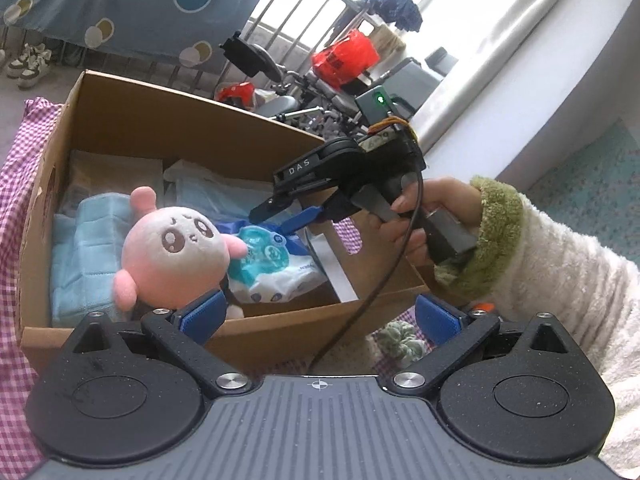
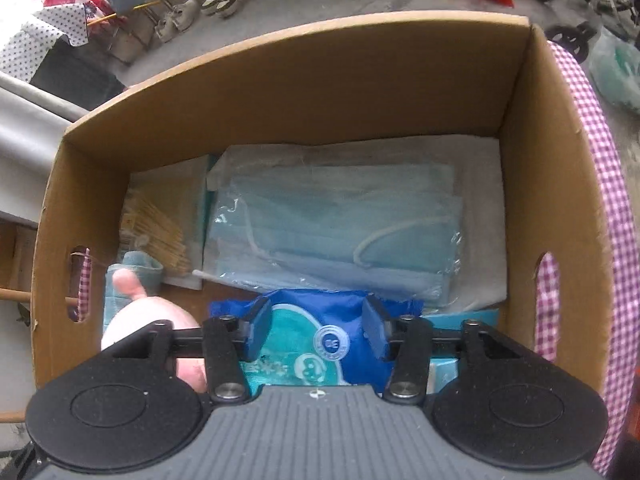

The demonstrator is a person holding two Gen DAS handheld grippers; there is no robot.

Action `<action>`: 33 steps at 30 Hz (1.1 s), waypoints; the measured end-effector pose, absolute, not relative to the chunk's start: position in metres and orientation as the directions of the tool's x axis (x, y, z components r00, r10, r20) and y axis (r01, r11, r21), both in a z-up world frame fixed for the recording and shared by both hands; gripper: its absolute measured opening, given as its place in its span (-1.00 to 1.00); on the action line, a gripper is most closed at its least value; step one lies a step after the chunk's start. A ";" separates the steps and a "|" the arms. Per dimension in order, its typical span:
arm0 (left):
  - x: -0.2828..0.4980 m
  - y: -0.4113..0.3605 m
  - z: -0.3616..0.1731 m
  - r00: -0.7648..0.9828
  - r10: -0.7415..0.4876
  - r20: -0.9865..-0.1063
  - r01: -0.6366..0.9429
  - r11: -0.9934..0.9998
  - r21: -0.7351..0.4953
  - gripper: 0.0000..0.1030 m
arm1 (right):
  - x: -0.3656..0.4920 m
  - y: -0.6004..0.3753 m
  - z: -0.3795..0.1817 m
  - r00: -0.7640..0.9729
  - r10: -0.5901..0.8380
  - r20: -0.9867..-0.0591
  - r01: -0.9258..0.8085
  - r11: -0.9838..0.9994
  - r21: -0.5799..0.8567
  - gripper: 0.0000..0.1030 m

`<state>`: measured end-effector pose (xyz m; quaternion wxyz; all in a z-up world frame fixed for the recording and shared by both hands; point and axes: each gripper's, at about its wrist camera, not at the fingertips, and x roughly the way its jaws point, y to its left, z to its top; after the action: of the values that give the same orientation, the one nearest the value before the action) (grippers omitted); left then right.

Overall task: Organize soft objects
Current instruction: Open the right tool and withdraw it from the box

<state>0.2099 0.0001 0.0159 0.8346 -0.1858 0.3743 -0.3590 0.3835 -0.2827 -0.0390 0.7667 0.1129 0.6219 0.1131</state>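
**Wipes pack dropped in box**

Glossy blue-teal wipes pack [image 2: 316, 344] lies in cardboard box [image 2: 304, 80], near side, beside round pink plush [image 1: 176, 256]. Right gripper [image 2: 316, 334] jaws parted above it, not pressing. Left gripper [image 1: 320, 314] spread wide, empty.

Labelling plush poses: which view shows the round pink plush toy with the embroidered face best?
Left wrist view. The round pink plush toy shows whole there: face, ear and arms, lying in the cardboard box. The right wrist view catches only a blurred pink slice behind the right gripper, no face.
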 end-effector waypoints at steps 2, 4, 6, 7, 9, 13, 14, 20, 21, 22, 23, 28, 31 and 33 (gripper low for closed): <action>0.210 0.005 0.014 0.464 -0.742 -0.484 0.454 0.668 -0.589 0.96 | 0.377 -0.279 -0.039 0.184 0.329 -0.926 -0.030 0.944 0.329 0.29; 0.212 0.008 0.011 0.468 -0.744 -0.477 0.448 0.665 -0.598 0.97 | 0.376 -0.275 -0.040 0.163 0.330 -0.930 -0.040 0.944 0.328 0.31; 0.213 0.011 0.010 0.472 -0.747 -0.469 0.443 0.660 -0.606 0.97 | 0.370 -0.272 -0.040 0.137 0.350 -0.927 -0.028 0.936 0.350 0.33; 0.213 0.011 0.010 0.473 -0.748 -0.465 0.442 0.659 -0.609 0.97 | 0.369 -0.271 -0.042 0.121 0.371 -0.921 -0.019 0.928 0.372 0.33; 0.213 0.012 0.009 0.477 -0.748 -0.461 0.440 0.657 -0.612 0.97 | 0.364 -0.269 -0.045 0.093 0.427 -0.899 0.006 0.903 0.430 0.33; 0.212 0.014 0.010 0.478 -0.752 -0.454 0.444 0.653 -0.614 0.97 | 0.356 -0.258 -0.043 0.073 0.430 -0.900 -0.018 0.903 0.430 0.28; 0.211 0.014 0.011 0.477 -0.753 -0.453 0.446 0.652 -0.613 0.97 | 0.357 -0.256 -0.038 0.100 0.410 -0.907 -0.035 0.912 0.409 0.28; 0.205 0.014 0.010 0.473 -0.760 -0.446 0.459 0.645 -0.611 0.97 | 0.389 -0.274 -0.023 0.275 0.278 -0.920 -0.020 0.959 0.284 0.29; 0.205 0.014 0.010 0.473 -0.759 -0.448 0.459 0.646 -0.610 0.97 | 0.394 -0.277 -0.030 0.256 0.271 -0.928 -0.002 0.960 0.280 0.29; 0.205 0.014 0.010 0.473 -0.757 -0.451 0.456 0.648 -0.610 0.97 | 0.397 -0.278 -0.038 0.233 0.266 -0.935 0.017 0.961 0.278 0.29; 0.205 0.014 0.009 0.473 -0.755 -0.453 0.454 0.650 -0.609 0.97 | 0.399 -0.279 -0.047 0.200 0.273 -0.941 0.038 0.958 0.286 0.32; 0.205 0.017 0.009 0.477 -0.754 -0.452 0.453 0.651 -0.609 0.97 | 0.390 -0.280 -0.061 0.112 0.330 -0.937 0.061 0.939 0.338 0.39; 0.207 0.017 0.010 0.478 -0.755 -0.449 0.450 0.650 -0.613 0.97 | 0.383 -0.284 -0.062 0.079 0.352 -0.933 0.074 0.931 0.358 0.48; 0.207 0.017 0.009 0.479 -0.754 -0.448 0.450 0.650 -0.612 0.97 | 0.379 -0.288 -0.064 0.048 0.373 -0.926 0.086 0.922 0.376 0.54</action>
<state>0.2072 0.0165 0.0094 0.8337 -0.2112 0.3603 -0.3612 0.3788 -0.2885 -0.0637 0.7039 0.1683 0.6825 0.1021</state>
